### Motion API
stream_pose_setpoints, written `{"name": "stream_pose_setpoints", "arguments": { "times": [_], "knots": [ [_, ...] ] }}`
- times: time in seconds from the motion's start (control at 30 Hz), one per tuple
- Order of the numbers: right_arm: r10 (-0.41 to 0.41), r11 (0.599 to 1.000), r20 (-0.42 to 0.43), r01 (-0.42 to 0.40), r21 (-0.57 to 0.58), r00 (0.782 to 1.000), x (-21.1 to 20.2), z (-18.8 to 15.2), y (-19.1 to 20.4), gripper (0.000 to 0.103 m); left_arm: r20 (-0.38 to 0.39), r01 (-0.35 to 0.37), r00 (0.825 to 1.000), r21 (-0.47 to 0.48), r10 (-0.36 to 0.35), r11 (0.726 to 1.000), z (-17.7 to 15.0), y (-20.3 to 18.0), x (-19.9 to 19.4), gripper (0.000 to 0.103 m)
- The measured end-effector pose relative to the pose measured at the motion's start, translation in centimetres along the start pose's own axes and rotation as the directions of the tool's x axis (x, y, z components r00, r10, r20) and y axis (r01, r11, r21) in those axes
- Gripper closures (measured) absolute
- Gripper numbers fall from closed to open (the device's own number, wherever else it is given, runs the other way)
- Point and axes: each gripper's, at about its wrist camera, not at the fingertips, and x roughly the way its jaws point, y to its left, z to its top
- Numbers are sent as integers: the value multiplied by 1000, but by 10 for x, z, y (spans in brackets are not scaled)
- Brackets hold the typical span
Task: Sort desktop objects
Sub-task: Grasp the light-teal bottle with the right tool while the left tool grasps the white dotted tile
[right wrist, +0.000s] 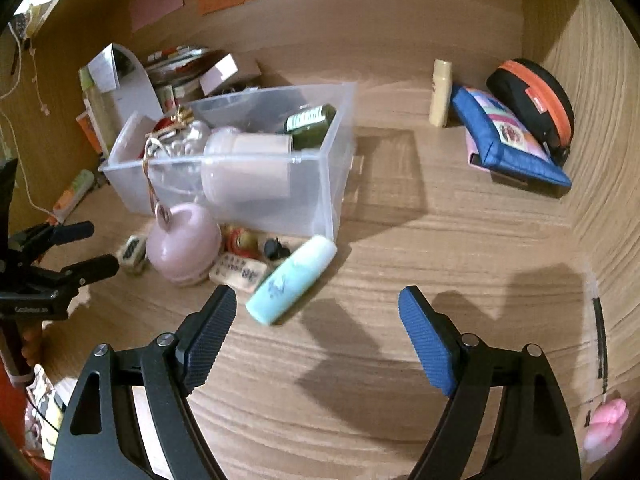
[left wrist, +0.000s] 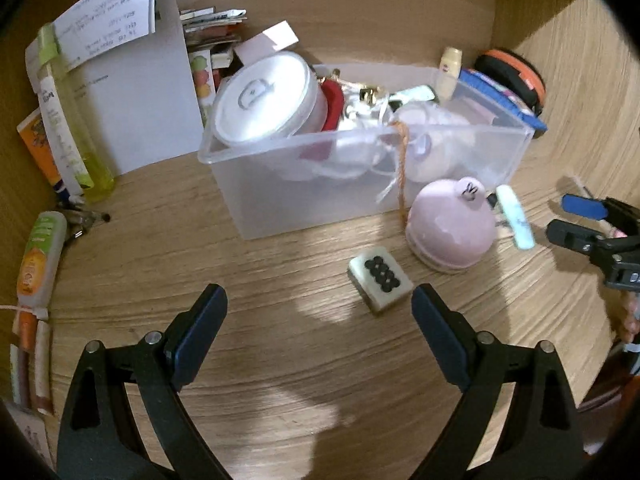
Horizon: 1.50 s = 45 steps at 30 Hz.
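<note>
A clear plastic bin (left wrist: 304,196) (right wrist: 320,184) stands on the wooden desk, filled with a white lidded tub (left wrist: 264,98), a pale bottle and a green bottle (right wrist: 310,126). In front of it lie a mahjong tile (left wrist: 380,278) (right wrist: 132,254), a pink dome-shaped object (left wrist: 450,228) (right wrist: 182,242), a light blue tube (left wrist: 516,216) (right wrist: 292,280) and a flat printed block (right wrist: 238,272). My left gripper (left wrist: 320,308) is open, the tile just ahead of its right finger. My right gripper (right wrist: 318,312) is open, the blue tube just ahead of its left finger.
A blue pouch (right wrist: 508,140), a black-and-orange case (right wrist: 536,100) and a cream bottle (right wrist: 440,92) sit at the back right. A white file holder (left wrist: 132,92), a yellow bottle (left wrist: 86,136) and tubes (left wrist: 40,256) stand at the left. Wooden walls enclose the desk.
</note>
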Motion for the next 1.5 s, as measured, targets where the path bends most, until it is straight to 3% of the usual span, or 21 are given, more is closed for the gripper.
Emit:
{"name": "stream_pose_setpoints", "arguments": {
  "times": [0.2,0.27,0.67,0.87,0.9,1.1,1.27,1.37,1.5],
  "knots": [
    [30,1000,-23,-30,10,999,3,-5,1,22,-17,-22,1000,67,23,997,-2,-9,6,9],
    [29,1000,-27,-29,-4,999,4,-4,3,22,-26,-24,999,88,26,996,-2,-12,10,15],
    [47,996,-116,-55,-66,992,27,5,12,24,-63,79,995,69,-74,995,7,-10,21,26],
    [46,996,-128,-55,-69,991,34,7,17,26,-66,104,993,101,-98,989,10,-18,19,42],
    [44,996,-128,-54,-75,991,34,8,19,27,-62,108,993,112,-101,988,11,-20,20,49],
    [13,991,-115,-28,-128,993,36,9,24,42,-58,123,991,126,-117,984,16,-24,23,63],
    [27,987,-106,-44,-153,994,30,7,24,52,-58,123,991,128,-117,984,11,-20,18,64],
    [16,987,-101,-32,-159,995,27,6,23,68,-57,127,991,112,-121,986,7,-17,14,64],
    [30,991,-108,-43,-125,994,24,5,12,73,-39,129,991,92,-126,987,6,-15,9,64]
  ]
}}
